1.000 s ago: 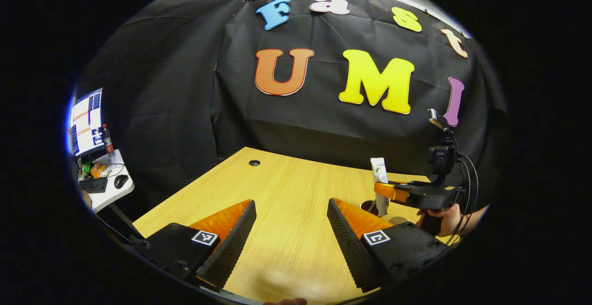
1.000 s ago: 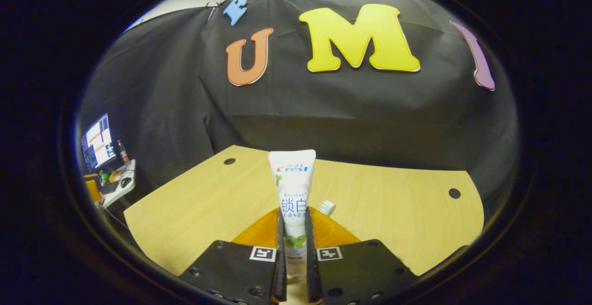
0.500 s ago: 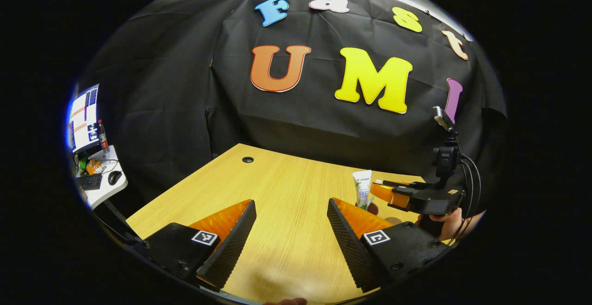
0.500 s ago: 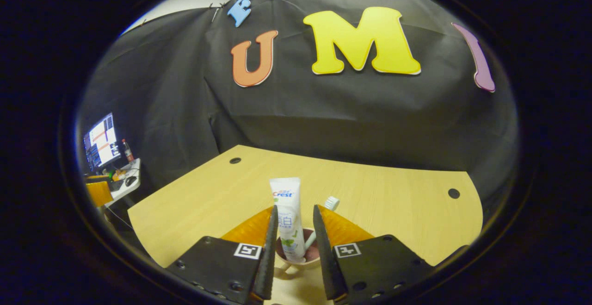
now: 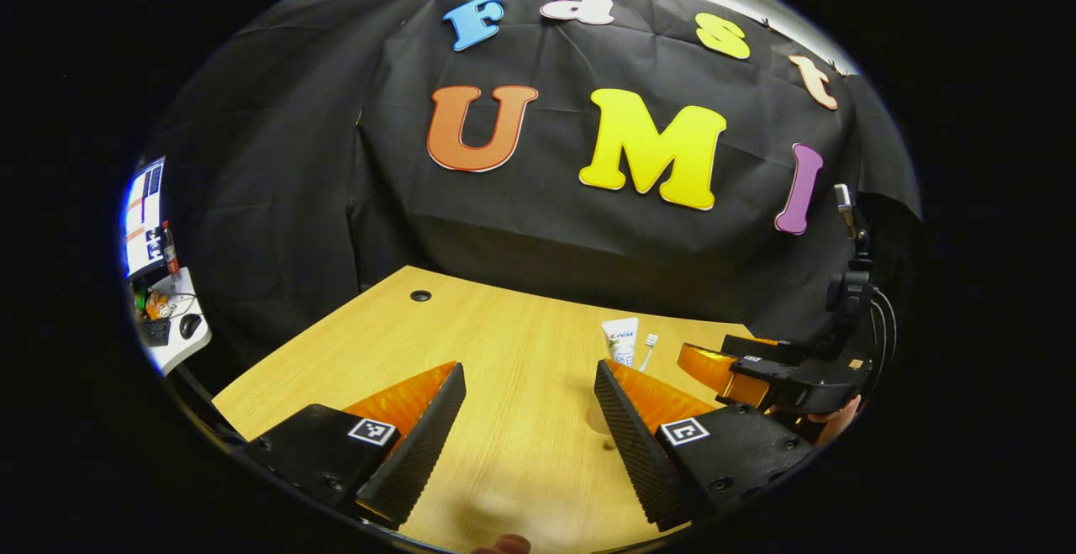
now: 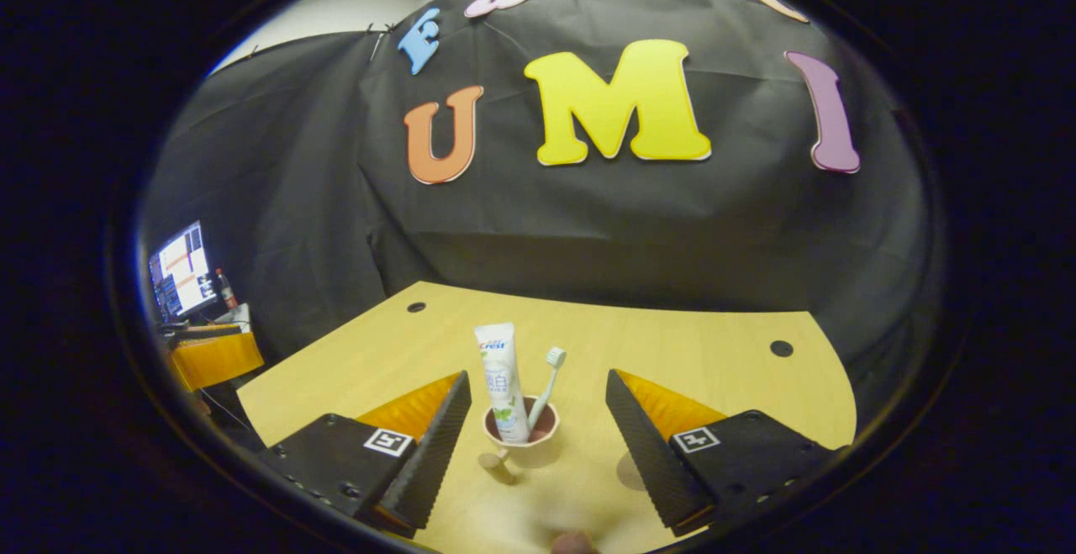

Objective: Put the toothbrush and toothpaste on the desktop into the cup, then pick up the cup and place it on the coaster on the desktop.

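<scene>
While hovering low over the pale wood-grain desktop (image 5: 504, 344), spread wide and holding nothing: thus the left gripper (image 5: 528, 367). Just beyond its right finger, tops of the white plastic toothpaste tube (image 5: 622, 340) and slim white toothbrush (image 5: 649, 344); base of both hidden behind that finger. Farther right, the right gripper (image 6: 538, 376): opened wide within the last half second, let go of the tube pinched a second ago, drawn back, gripping nothing now. Ahead, between its fingers and clear of both, the small round pinkish cup (image 6: 542, 430) with tube and brush standing inside. Looks like loading done; leaves carrying the cup to the coaster. Cannot make out the coaster for certain.
</scene>
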Available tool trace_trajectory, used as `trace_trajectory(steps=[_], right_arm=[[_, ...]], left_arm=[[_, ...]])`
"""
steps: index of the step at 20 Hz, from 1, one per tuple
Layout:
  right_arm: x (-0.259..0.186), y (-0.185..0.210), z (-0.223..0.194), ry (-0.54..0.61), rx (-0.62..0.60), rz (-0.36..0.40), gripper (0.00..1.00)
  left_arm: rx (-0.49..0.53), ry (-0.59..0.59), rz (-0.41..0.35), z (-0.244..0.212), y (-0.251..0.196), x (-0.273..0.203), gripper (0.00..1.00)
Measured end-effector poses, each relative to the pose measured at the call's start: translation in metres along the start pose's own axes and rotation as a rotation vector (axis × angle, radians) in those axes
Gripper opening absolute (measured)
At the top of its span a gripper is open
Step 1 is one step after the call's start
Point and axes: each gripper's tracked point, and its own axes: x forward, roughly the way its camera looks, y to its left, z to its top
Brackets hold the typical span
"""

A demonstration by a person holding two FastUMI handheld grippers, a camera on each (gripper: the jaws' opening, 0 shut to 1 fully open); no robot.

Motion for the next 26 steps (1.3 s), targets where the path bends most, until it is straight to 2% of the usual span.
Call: trace_trajectory(steps=[5,9,12,13,15,17,19,20,22,26], right_arm=[[-0.062,-0.030,-0.004,-0.013,-0.031,-0.046,0.96],[-0.114,-0.063,-0.018,-0.001,-0.039,-0.103,0.96],[-0.144,-0.090,-0.028,0.003,-0.017,-0.153,0.96],[-0.150,-0.098,-0.030,0.003,-0.006,-0.169,0.93],[-0.160,-0.117,-0.032,0.002,0.016,-0.204,0.96],[-0.172,-0.133,-0.033,-0.009,0.044,-0.234,0.93],[-0.181,-0.146,-0.034,-0.017,0.078,-0.257,0.96],[-0.185,-0.153,-0.036,-0.016,0.090,-0.270,0.93],[-0.194,-0.166,-0.039,-0.016,0.107,-0.297,0.96],[-0.206,-0.191,-0.040,-0.021,0.146,-0.352,0.96]], left_arm=[[0.039,0.046,-0.087,-0.005,-0.043,-0.002,0.98],[0.049,0.202,-0.162,-0.031,-0.085,0.001,0.98],[0.044,0.362,-0.164,-0.060,-0.101,0.011,0.98],[0.034,0.416,-0.165,-0.070,-0.105,0.013,0.99],[0.040,0.531,-0.167,-0.084,-0.109,0.019,0.99],[0.064,0.621,-0.159,-0.096,-0.107,0.035,0.99],[0.073,0.701,-0.165,-0.108,-0.107,0.052,0.99],[0.073,0.741,-0.169,-0.115,-0.107,0.059,0.99],[0.067,0.823,-0.168,-0.132,-0.107,0.069,1.00],[0.064,0.955,-0.155,-0.157,-0.108,0.081,0.99]])
